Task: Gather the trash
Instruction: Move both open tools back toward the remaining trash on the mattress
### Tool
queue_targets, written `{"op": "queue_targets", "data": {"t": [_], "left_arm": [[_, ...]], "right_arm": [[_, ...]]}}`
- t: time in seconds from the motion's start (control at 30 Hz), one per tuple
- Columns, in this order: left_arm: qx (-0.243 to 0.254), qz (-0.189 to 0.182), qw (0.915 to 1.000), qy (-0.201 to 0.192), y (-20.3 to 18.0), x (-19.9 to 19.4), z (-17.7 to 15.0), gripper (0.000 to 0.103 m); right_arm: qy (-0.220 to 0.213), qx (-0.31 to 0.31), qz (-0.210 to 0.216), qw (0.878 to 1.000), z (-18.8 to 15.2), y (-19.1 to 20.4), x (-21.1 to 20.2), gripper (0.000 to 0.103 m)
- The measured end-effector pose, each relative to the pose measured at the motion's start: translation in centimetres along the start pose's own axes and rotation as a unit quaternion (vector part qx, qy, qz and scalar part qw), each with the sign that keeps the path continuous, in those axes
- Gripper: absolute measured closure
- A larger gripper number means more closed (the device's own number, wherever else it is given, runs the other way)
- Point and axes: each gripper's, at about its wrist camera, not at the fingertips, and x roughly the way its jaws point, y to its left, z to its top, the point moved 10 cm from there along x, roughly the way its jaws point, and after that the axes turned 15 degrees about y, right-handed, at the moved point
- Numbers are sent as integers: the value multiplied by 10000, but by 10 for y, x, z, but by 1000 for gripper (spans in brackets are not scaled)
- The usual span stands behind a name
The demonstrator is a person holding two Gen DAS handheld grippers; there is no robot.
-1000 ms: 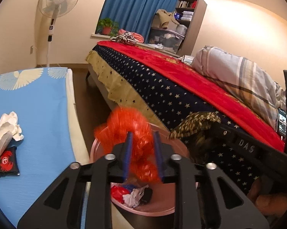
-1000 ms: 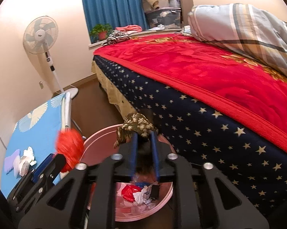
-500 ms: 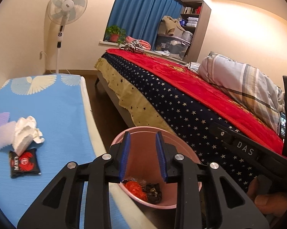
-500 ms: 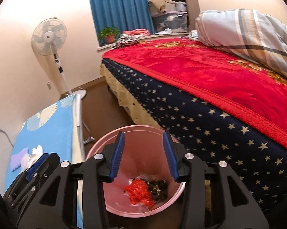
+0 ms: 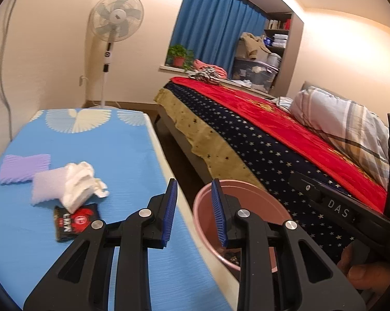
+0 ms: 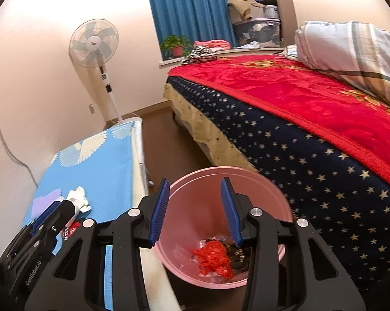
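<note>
Cream walls (image 5: 52,51), blue curtain (image 5: 210,26), standing fan (image 5: 115,18), red-blanketed bed (image 6: 285,90), brown floor (image 6: 166,140)

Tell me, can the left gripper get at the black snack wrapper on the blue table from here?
Probably yes. The left gripper is open and empty, and the black wrapper lies just off to its left on the blue table with nothing between. One catch: the crumpled tissue overlaps the wrapper's upper edge.

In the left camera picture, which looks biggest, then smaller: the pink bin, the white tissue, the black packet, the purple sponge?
1. Pink bin, though it is nearest the camera and partly hidden.
2. White tissue.
3. Purple sponge and black packet look about alike; I cannot rank them.
</note>
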Motion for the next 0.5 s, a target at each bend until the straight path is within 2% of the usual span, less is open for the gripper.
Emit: {"op": "queue_targets", "data": {"t": [0.07, 0.5], "left_arm": [[-61, 52, 10000, -20, 8, -3, -1, 76], [-445, 437, 9979, -156, 49, -14, -3, 76]], "right_arm": [[18, -59, 84, 9999, -1, 8, 2, 65], [156, -283, 403, 9987, -10, 42, 16, 66]]}}
